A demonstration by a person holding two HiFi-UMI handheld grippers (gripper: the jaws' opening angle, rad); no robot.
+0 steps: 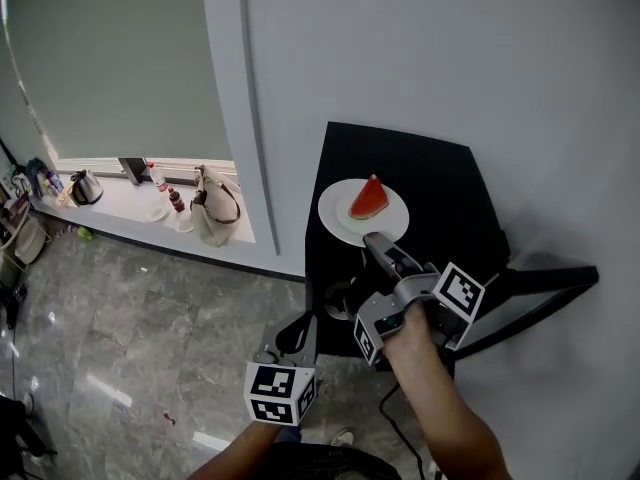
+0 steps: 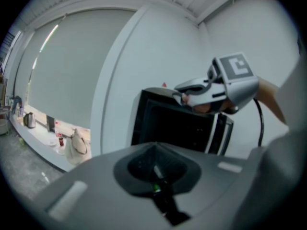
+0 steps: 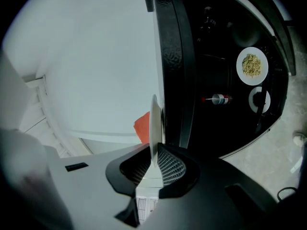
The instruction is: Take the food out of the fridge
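White plate (image 1: 335, 215) with the watermelon slice (image 1: 368, 200) is sitting on top of the black fridge (image 1: 445, 183), straight ahead of the right gripper (image 1: 372, 238), whose narrow jaws are pinching its near rim, while the left gripper (image 1: 290, 340) is hanging lower, farther off, jaws closed empty.

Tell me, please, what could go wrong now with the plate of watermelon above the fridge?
The right gripper holds the plate only by its rim, so it could tip and the watermelon slice could slide off. The plate also lies close to the edge of the fridge top; released there, it might fall.
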